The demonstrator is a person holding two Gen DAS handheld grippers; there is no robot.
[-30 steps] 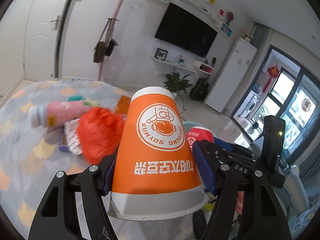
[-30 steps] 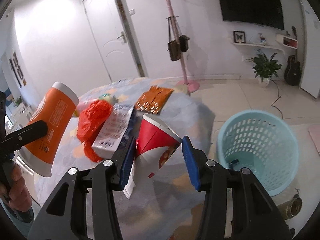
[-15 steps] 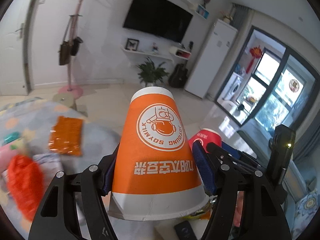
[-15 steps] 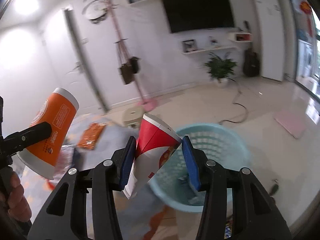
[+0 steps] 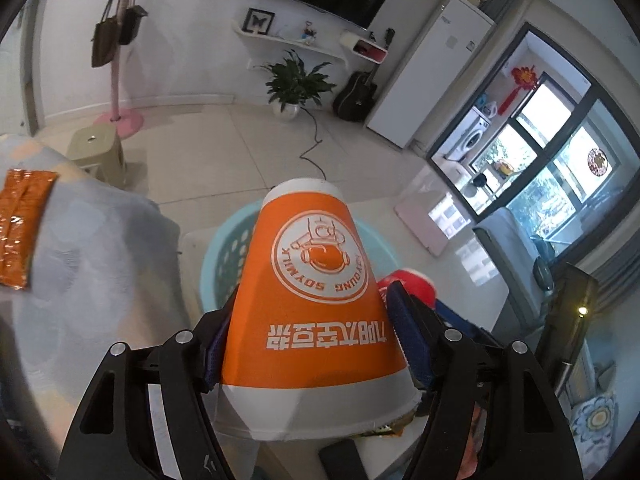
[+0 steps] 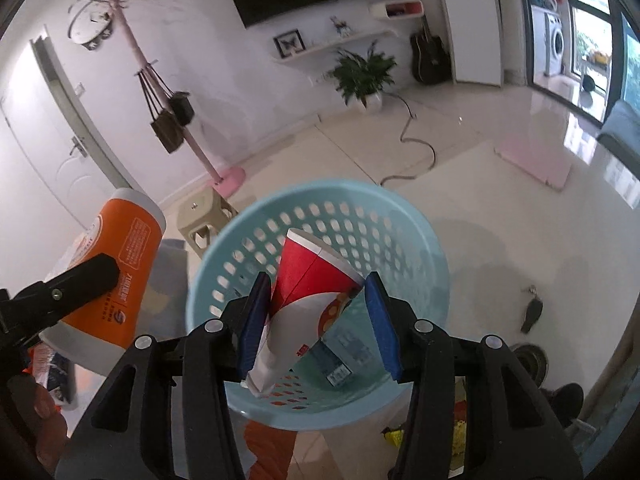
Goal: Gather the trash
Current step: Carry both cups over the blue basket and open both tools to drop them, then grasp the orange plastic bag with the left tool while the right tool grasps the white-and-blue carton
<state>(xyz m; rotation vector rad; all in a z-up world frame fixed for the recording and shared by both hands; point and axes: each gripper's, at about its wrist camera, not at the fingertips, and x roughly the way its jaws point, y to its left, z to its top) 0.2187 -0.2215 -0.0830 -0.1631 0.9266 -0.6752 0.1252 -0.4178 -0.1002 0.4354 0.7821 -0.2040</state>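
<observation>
Basket (image 6: 320, 208) interior only in right view; hand-held grippers pinch orange cup (image 5: 316, 304), red cup (image 6: 308, 280).

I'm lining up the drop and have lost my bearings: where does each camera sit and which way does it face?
Left wrist: on the left gripper, looking down along its fingers, shut on the orange cup, toward the basket.
Right wrist: on the right gripper, over the basket, with the red cup between its fingers.
Shared: both cups, basket, plant, coat stand.
</observation>
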